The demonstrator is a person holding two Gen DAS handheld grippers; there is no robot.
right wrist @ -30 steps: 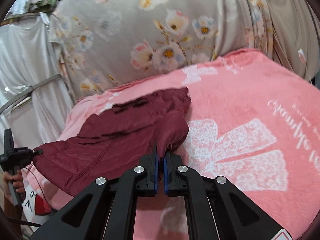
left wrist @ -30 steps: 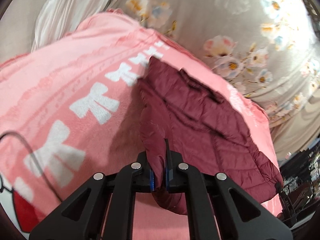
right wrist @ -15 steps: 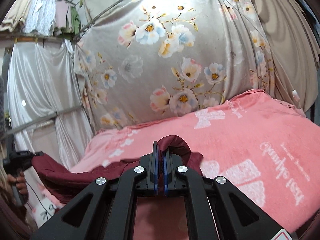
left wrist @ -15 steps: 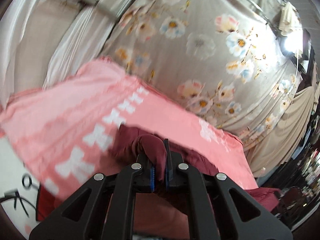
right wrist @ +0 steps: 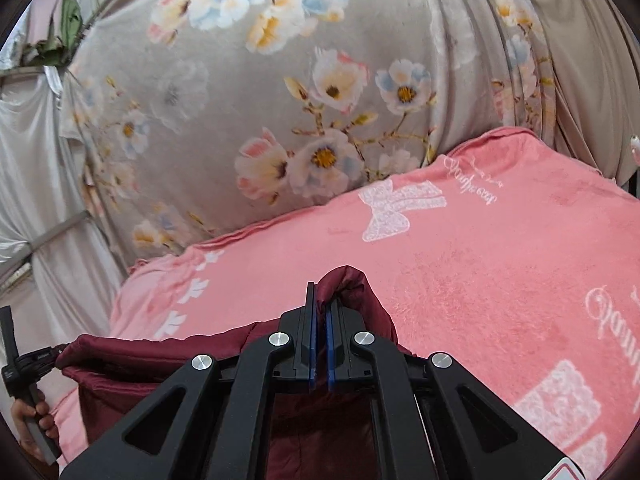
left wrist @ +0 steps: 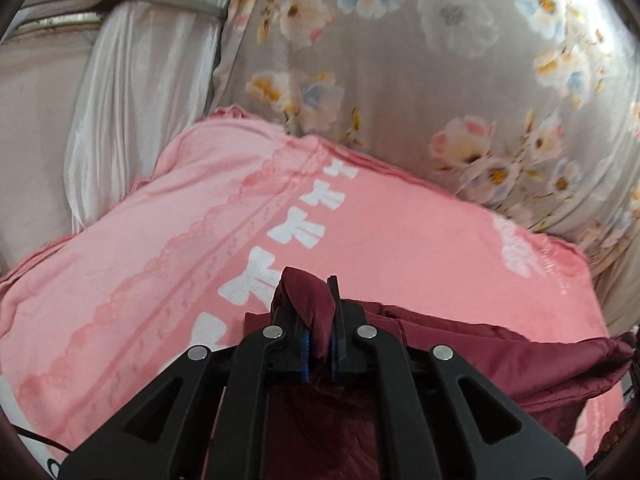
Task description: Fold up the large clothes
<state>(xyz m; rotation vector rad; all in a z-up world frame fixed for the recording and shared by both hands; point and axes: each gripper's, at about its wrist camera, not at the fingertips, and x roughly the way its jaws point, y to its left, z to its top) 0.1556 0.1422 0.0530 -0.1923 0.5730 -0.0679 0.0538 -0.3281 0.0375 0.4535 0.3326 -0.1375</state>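
Both grippers are in the lifting part of a fold: the dark maroon quilted puffer jacket (left wrist: 460, 356) is held up by one edge above the pink fleece blanket with white bow prints (left wrist: 168, 248) that covers the bed, and most of its body hangs or trails below and behind the tools. The left gripper (left wrist: 318, 344) has its fingers closed on a bunched fold of the maroon fabric, which bulges up between the blue pads and over their tips. In the right wrist view the right gripper (right wrist: 319, 344) is likewise clamped on the jacket (right wrist: 352, 292), a rounded hump of cloth rising just past the fingertips and spilling to their right side. From that view the held edge runs as a taut line leftward to the other tool, so the garment seems stretched between the two grips rather than sagging. Behind the bed hangs a grey floral curtain (right wrist: 304, 92), well apart from the jacket. The next move, as I judge it, calls for carrying both grips forward together over the blanket, keeping the edge level, then lowering it so the lifted half lies on the part resting below; uneven heights could twist the slippery padded cloth.
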